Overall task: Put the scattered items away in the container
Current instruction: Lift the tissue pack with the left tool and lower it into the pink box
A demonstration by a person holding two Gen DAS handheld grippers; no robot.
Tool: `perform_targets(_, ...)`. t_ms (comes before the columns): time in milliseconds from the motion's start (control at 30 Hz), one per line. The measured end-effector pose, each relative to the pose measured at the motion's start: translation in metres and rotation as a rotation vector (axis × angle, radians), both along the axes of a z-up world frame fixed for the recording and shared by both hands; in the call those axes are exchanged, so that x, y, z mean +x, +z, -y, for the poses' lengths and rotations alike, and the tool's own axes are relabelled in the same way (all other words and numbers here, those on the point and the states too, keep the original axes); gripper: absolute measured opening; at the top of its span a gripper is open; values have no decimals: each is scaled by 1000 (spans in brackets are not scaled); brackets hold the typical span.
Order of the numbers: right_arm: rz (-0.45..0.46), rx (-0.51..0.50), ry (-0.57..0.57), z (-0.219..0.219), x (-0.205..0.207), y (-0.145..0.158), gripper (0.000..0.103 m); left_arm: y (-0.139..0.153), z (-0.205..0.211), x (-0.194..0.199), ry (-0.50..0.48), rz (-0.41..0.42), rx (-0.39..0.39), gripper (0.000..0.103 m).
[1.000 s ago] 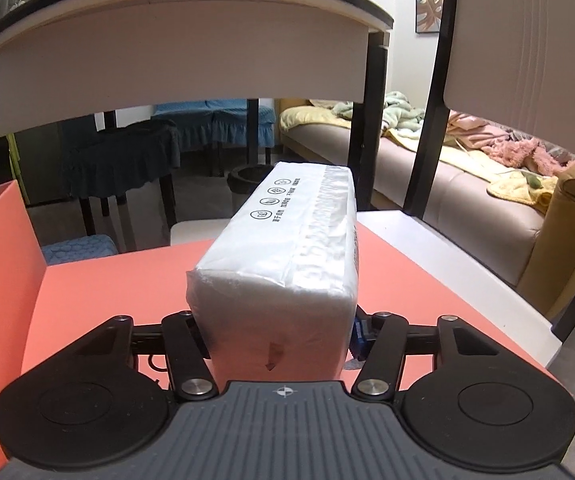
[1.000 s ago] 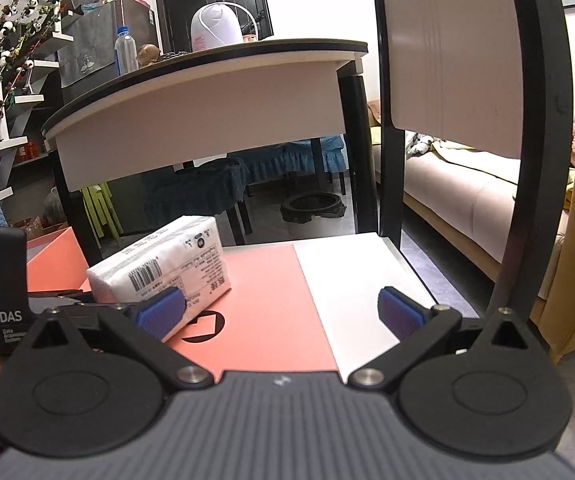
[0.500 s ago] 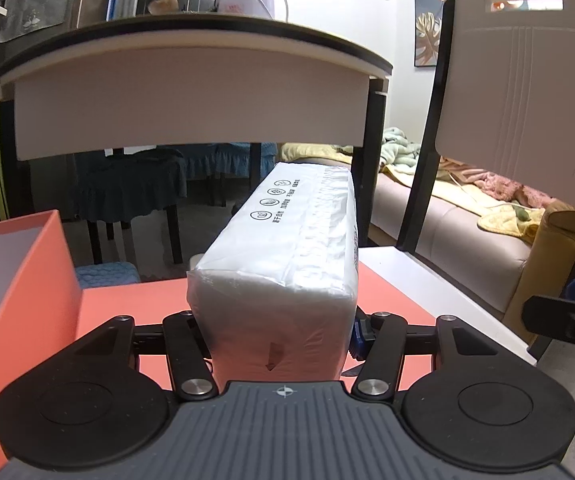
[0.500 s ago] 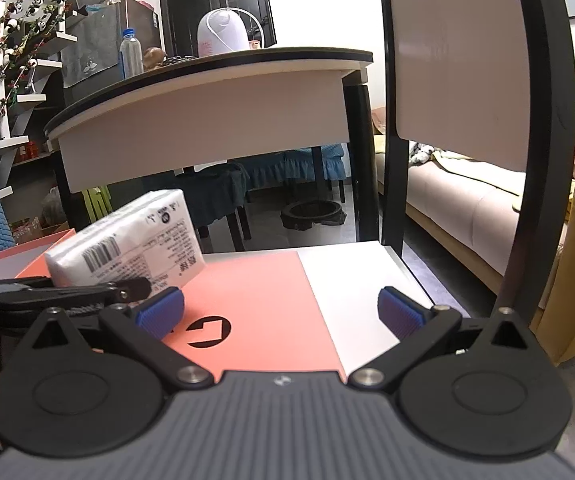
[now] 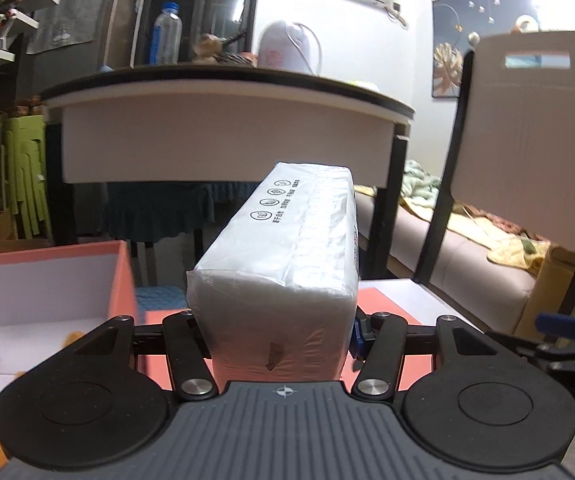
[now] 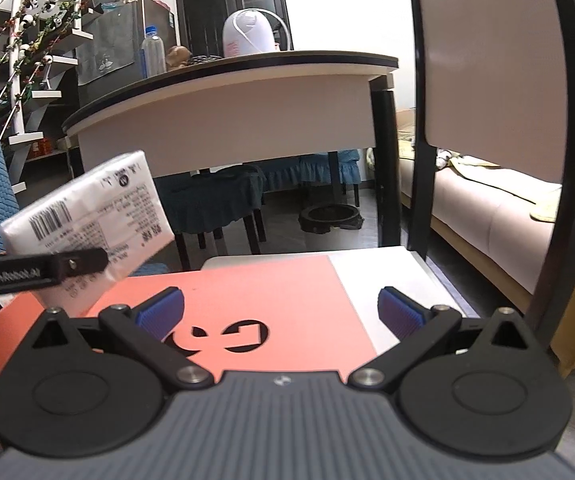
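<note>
A white plastic-wrapped tissue pack (image 5: pixel 283 264) sat clamped lengthwise between the fingers of the left gripper (image 5: pixel 277 330), its far end jutting forward past them, lifted clear above the coral-red lid (image 6: pixel 255 304) on the low white table (image 6: pixel 383 276). To its left stood the open coral box (image 5: pixel 121 276), white inside, with small items on its floor. The right gripper (image 6: pixel 281 314) hovered over the lid, blue pads (image 6: pixel 401 314) spread wide, holding nothing. Beyond rose a white desk (image 5: pixel 223 136).
</note>
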State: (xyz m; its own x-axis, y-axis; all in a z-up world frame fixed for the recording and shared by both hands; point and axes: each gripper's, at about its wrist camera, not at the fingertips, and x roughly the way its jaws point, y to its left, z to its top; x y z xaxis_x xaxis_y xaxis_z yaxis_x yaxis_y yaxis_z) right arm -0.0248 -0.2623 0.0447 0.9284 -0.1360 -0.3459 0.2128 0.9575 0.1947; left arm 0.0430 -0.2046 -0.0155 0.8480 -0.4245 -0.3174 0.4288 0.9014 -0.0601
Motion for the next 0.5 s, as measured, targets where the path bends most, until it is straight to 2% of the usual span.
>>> perform_targets(333, 42, 34, 67, -32, 19, 13, 103, 27, -58, -5, 128, 18, -10, 60)
perform_targets(500, 66, 51, 111, -54, 32, 21, 103, 38, -90, -2, 205, 27, 22, 60)
